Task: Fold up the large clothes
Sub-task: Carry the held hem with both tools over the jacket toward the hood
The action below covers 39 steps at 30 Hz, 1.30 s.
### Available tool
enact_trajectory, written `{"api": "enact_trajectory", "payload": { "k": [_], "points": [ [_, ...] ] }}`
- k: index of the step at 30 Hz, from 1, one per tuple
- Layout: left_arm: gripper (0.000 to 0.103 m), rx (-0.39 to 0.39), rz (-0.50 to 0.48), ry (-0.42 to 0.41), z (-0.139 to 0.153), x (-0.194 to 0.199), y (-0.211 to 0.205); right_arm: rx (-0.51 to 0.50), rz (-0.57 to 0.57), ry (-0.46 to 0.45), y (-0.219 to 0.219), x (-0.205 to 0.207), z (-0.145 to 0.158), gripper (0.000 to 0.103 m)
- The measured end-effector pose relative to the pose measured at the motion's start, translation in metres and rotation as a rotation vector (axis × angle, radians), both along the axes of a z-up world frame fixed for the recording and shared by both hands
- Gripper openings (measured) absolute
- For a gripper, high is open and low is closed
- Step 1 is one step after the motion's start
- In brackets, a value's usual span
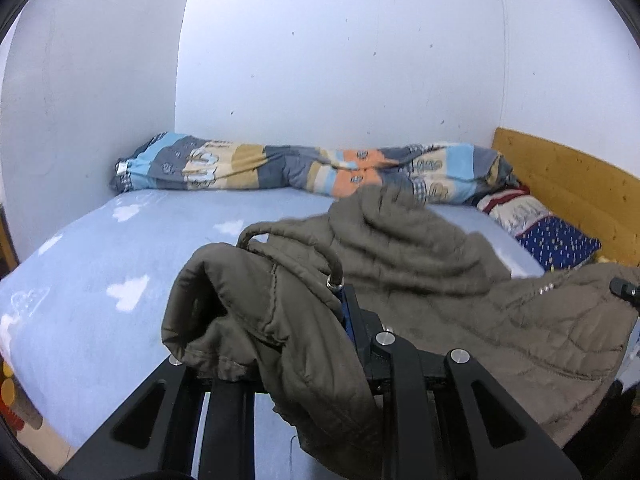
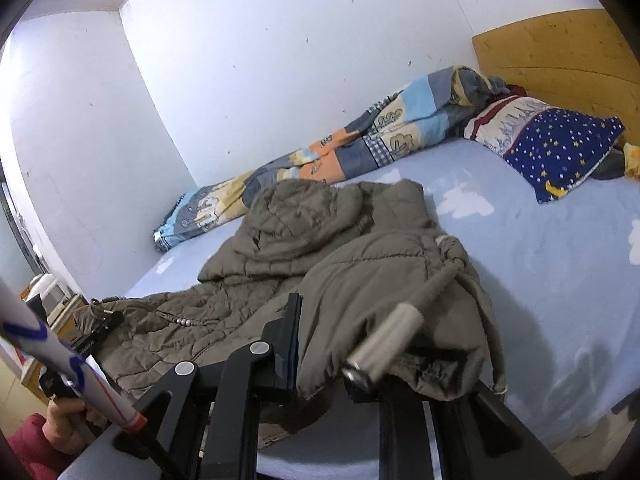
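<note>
Your left tool [image 1: 304, 320] and right tool [image 2: 340, 344] each clamp a bunch of the olive jacket [image 2: 304, 240], its body trailing across the bed's [image 2: 540, 280] near edge.

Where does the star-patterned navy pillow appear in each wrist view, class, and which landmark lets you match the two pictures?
Left wrist view: the star-patterned navy pillow lies at the right edge, below the wooden headboard.
Right wrist view: the pillow lies upper right, again against the headboard.
Shared landmark: the rolled patchwork quilt along the white wall, behind the olive quilted jacket.
</note>
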<state>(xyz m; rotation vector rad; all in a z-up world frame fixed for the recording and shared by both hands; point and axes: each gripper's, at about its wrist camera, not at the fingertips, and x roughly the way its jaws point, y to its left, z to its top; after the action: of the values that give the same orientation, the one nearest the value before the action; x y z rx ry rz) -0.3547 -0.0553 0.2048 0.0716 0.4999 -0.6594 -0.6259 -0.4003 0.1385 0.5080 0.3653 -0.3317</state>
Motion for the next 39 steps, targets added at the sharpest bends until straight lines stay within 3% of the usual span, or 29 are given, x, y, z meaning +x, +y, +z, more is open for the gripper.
{"api": "enact_trajectory", "payload": {
  "k": [6, 10, 14, 18, 20, 23, 25, 29, 31, 35, 37, 39],
  "points": [
    [0.028, -0.045, 0.016, 0.022, 0.04, 0.036, -0.029, -0.032, -0.012, -0.055, -0.024, 0.031, 0.038, 0.018],
    [0.042, -0.031, 0.028, -0.018, 0.064, 0.065, -0.056, -0.046, -0.047, -0.089, -0.048, 0.065, 0.068, 0.018],
    [0.055, -0.022, 0.039, -0.008, 0.084, 0.102, -0.08, -0.046, -0.071, -0.085, -0.083, 0.109, 0.09, 0.018],
    [0.077, -0.05, 0.097, -0.089, 0.112, 0.122, -0.082, -0.024, -0.106, -0.059, -0.126, 0.161, 0.098, 0.018],
    [0.078, -0.041, 0.121, -0.142, 0.122, 0.127, -0.083, -0.014, -0.128, -0.037, -0.147, 0.185, 0.095, 0.018],
    [0.078, -0.032, 0.11, -0.139, 0.128, 0.141, -0.087, -0.001, -0.151, 0.005, -0.175, 0.222, 0.086, 0.019],
    [0.078, -0.025, 0.096, -0.126, 0.124, 0.145, -0.093, -0.002, -0.171, 0.043, -0.192, 0.248, 0.076, 0.019],
    [0.078, -0.02, 0.106, -0.193, 0.11, 0.132, -0.106, 0.038, -0.202, 0.106, -0.225, 0.287, 0.054, 0.019],
    [0.078, 0.001, 0.07, -0.209, 0.099, 0.126, -0.12, 0.059, -0.223, 0.147, -0.242, 0.304, 0.043, 0.019],
    [0.078, 0.12, -0.074, -0.141, 0.054, 0.132, -0.177, 0.157, -0.235, 0.211, -0.274, 0.325, 0.017, 0.021],
    [0.078, 0.196, -0.089, -0.13, 0.027, 0.142, -0.206, 0.245, -0.206, 0.218, -0.287, 0.33, 0.005, 0.03],
    [0.078, 0.247, -0.084, -0.153, 0.0, 0.158, -0.232, 0.314, -0.156, 0.193, -0.294, 0.327, 0.001, 0.046]
  ]
}}
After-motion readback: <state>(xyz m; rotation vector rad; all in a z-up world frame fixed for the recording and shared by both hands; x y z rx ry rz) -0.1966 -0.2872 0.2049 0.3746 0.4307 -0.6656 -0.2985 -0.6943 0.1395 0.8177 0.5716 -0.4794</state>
